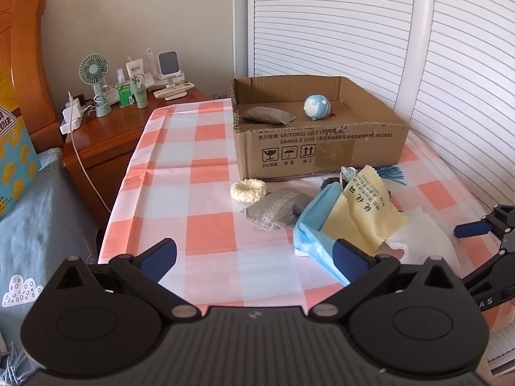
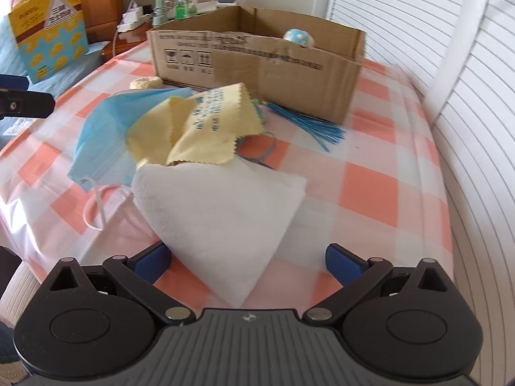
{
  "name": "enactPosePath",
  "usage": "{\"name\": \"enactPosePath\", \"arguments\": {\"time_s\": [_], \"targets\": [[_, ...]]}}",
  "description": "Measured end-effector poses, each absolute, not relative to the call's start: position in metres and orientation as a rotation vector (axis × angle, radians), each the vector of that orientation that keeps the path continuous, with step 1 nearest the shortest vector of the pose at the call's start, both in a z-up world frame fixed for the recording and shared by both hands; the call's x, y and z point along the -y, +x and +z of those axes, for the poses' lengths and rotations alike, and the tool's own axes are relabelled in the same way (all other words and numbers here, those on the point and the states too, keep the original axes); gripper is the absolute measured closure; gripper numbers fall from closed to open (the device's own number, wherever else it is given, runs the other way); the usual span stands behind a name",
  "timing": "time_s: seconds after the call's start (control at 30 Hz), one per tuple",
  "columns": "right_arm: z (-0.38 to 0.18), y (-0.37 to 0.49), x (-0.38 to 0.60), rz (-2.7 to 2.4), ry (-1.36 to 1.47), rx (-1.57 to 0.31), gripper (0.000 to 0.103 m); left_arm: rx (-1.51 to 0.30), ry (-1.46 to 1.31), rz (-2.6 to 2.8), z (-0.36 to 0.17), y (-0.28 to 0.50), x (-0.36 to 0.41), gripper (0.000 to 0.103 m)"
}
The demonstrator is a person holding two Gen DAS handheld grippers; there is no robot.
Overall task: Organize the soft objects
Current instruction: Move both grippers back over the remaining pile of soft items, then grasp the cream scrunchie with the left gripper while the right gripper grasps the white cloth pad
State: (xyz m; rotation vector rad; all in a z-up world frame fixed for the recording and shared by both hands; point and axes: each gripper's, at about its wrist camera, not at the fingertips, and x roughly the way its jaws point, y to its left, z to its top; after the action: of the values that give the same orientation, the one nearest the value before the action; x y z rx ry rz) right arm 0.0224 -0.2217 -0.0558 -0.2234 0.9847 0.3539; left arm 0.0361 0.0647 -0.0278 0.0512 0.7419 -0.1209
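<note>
Your left gripper point(image 1: 254, 259) and right gripper point(image 2: 248, 262) both gape, empty; the cardboard box point(image 1: 322, 151) reads "GB/T29601 2013" and "GB4806.9 2023".

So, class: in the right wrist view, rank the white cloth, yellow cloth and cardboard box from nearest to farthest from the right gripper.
1. White cloth, lying between the open right gripper fingers.
2. Yellow cloth, beyond it, left of centre.
3. Cardboard box, at the back.

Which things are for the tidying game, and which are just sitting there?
For the job: cardboard box, white cloth, yellow cloth, blue mask, grey pouch, fluffy ring, blue tassel.

Just lying about: fan, bottles, remote, snack bag.
</note>
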Motion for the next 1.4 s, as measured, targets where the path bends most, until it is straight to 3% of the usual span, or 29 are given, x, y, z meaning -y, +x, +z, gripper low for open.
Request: {"name": "enactPosePath", "arguments": {"time_s": [0.37,0.7,1.4], "targets": [[-0.025,0.038,0.214,0.435,-0.074,-0.947,0.0,-0.751,0.07,-0.15,-0.03,0.04,-0.058,0.001],[-0.06,0.051,0.202,0.296,-0.183,-0.999,0.0,-0.76,0.081,-0.169,-0.036,0.043,-0.057,0.001],[-0.064,0.073,0.226,0.326,-0.209,-0.965,0.0,-0.81,0.093,-0.255,-0.054,0.07,-0.036,0.001]]}}
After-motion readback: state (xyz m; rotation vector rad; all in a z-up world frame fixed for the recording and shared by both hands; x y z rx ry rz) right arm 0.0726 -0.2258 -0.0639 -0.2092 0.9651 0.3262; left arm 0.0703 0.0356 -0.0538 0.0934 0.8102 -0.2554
